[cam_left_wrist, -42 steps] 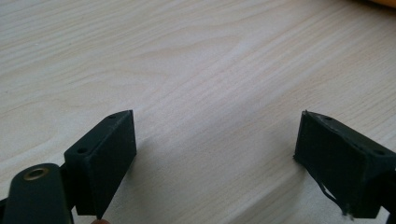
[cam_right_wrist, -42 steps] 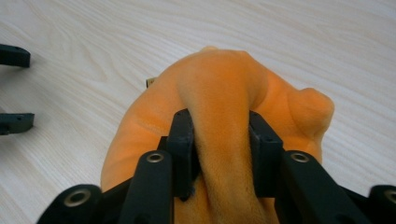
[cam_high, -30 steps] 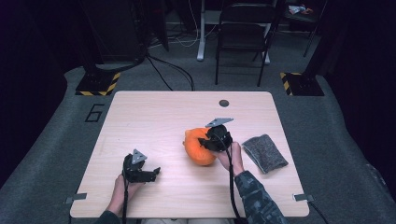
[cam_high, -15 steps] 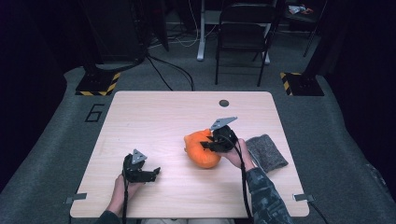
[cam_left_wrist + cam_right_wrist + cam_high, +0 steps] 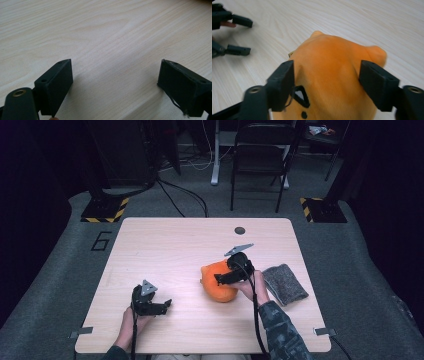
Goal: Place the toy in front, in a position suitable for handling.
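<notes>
An orange plush toy (image 5: 217, 289) lies on the wooden table (image 5: 175, 250), right of centre. My right gripper (image 5: 221, 279) reaches over it from the right. In the right gripper view the two jaws press against the toy's (image 5: 329, 67) sides, held fairly wide, with a black nose marking beside one jaw. My right gripper (image 5: 327, 63) is shut on the toy. My left gripper (image 5: 165, 304) rests low on the table near the front left, open, with bare wood between its jaws (image 5: 115, 65). The left gripper (image 5: 243, 36) also appears far off in the right gripper view.
A folded grey cloth (image 5: 284, 284) lies just right of the right hand. A small black round cap (image 5: 240, 230) sits in the tabletop near its far edge. A folding chair (image 5: 260, 155) and cables stand on the floor beyond the table.
The right gripper shifted slightly over the plush toy, and the toy moved a little toward the front. The left gripper stayed still.
</notes>
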The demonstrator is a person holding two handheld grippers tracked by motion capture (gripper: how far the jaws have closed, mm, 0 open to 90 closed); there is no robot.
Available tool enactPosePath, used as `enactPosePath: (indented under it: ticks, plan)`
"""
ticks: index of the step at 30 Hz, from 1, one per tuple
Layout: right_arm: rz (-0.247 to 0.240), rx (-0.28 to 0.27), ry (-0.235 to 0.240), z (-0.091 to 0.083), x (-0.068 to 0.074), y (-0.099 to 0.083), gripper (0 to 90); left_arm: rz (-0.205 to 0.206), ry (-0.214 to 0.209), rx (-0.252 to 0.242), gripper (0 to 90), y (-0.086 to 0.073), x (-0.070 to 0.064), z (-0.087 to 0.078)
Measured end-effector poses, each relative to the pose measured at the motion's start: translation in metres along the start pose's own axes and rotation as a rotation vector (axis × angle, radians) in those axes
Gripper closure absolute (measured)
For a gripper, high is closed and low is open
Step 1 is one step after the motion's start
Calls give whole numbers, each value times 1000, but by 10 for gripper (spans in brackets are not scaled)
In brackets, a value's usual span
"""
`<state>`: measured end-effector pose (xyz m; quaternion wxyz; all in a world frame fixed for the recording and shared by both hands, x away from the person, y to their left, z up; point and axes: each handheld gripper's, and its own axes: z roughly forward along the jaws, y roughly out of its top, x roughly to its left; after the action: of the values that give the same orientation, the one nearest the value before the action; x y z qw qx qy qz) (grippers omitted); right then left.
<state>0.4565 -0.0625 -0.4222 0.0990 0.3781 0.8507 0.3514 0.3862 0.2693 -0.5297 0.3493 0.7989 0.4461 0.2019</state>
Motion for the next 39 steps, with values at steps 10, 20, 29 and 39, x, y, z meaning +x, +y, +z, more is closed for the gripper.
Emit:
enactPosePath:
  ticks: [10, 20, 29, 39]
  plan:
    - [110, -18, -121, 3, 25, 5, 155, 1, 0, 0, 122, 0, 0, 0]
    - [131, 27, -185, 26, 19, -9, 373, 1, 0, 0, 122, 0, 0, 0]
    - [84, 24, -158, 25, 14, -11, 656, 0, 1, -1, 122, 0, 0, 0]
    - [50, -52, -87, 10, 0, -7, 693, 0, 0, 0, 122, 0, 0, 0]
